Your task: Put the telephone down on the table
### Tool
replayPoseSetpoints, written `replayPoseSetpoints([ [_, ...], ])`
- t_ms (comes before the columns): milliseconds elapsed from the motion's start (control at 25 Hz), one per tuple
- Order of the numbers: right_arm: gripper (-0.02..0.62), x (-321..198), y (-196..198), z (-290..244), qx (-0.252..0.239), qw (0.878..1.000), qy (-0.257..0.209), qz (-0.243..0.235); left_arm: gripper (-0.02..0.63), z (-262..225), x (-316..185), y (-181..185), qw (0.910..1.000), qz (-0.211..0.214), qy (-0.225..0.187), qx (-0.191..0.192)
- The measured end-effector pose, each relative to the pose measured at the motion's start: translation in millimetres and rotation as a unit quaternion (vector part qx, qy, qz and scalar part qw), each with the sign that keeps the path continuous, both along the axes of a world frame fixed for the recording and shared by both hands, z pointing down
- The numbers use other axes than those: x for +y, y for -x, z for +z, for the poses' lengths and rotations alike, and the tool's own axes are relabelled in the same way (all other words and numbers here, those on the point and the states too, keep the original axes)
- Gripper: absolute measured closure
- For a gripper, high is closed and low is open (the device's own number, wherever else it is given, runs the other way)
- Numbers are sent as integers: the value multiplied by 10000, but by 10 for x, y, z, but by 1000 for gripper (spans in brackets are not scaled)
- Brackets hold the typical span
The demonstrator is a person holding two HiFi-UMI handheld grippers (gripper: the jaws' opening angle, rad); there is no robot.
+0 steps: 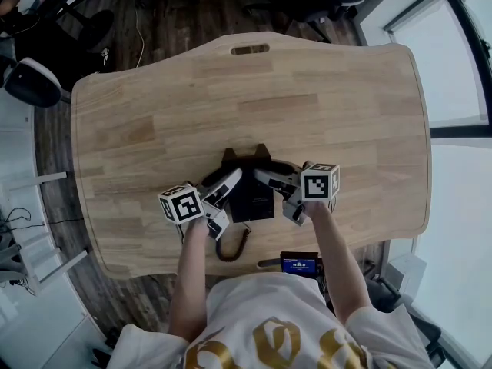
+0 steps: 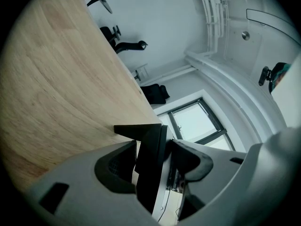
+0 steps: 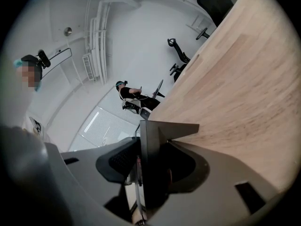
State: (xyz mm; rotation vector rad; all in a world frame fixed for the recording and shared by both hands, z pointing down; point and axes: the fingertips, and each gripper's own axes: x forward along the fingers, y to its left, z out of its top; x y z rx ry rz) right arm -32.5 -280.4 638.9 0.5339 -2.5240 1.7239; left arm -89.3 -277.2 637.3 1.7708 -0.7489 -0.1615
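The telephone [image 1: 250, 192] is clamped edge-on between the jaws of the left gripper [image 2: 155, 147] and the right gripper [image 3: 153, 157], one side each. The tabletop [image 1: 323, 91] lies just beneath both pairs of jaws. Best to lower both sides level, loosening only once the base rests flat.

Head view overhead, gripper views close — sharing table [image 1: 154, 114]
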Motion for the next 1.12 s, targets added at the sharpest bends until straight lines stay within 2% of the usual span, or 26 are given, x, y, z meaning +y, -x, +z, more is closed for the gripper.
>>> replayPoseSetpoints([
  [240, 397, -18, -8, -5, 12, 10000, -9, 98, 380, 25, -20, -4, 9999, -35, -23, 114],
  [520, 397, -10, -26, -10, 190, 9994, -141, 234, 359, 3, -24, 15, 9994, -149, -87, -283],
  [720, 397, 31, -119, 1, 395, 9985, -138, 364, 339, 38, -8, 37, 9988, -274, 39, -407],
  [880, 398, 22, -234, -24, 532, 9969, -159, 559, 339, 20, -4, 64, 9973, -317, 37, -656],
  [1120, 437, -43, -383, -192, 770, 9902, -582, 1006, 339, -137, -11, 109, 9944, -428, -187, -951],
])
